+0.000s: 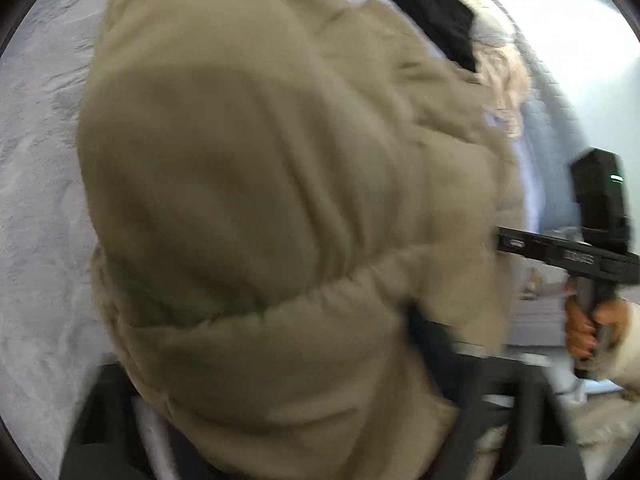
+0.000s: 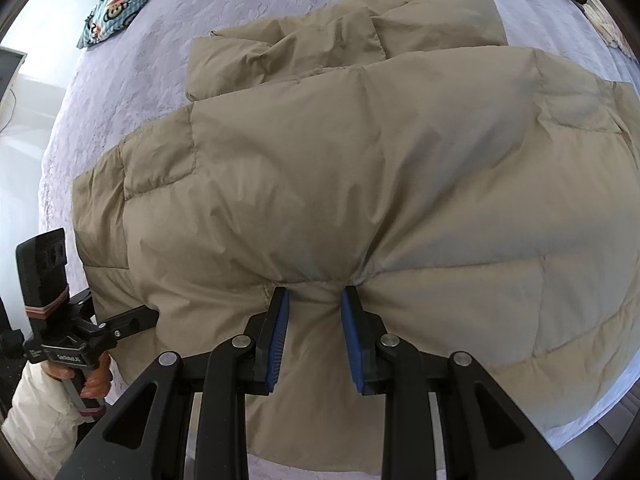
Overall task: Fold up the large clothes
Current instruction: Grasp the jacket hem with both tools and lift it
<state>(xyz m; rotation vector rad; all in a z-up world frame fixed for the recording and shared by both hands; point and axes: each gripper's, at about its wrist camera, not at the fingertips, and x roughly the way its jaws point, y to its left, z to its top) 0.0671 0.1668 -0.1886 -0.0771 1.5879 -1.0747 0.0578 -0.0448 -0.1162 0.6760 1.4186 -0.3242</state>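
A tan puffer jacket [image 2: 360,168] lies spread on a lilac bedspread [image 2: 152,80], one sleeve folded across its far end. My right gripper [image 2: 314,300] points down at the near hem, its blue pads [image 2: 280,332] shut on a pinched fold of the jacket. At the jacket's left edge, a hand holds my left gripper [image 2: 136,320] with one finger against the fabric. The blurred left wrist view is filled by the jacket [image 1: 260,180], which bulges over the left fingers [image 1: 516,396] and hides their tips. The right gripper's body [image 1: 580,256] shows at the right there.
A blue monkey-print cushion [image 2: 120,0] lies at the far left of the bed. A black garment [image 1: 432,12] and a cream furry item [image 1: 504,76] lie beyond the jacket. The bed's edge runs close under the near hem, with floor below.
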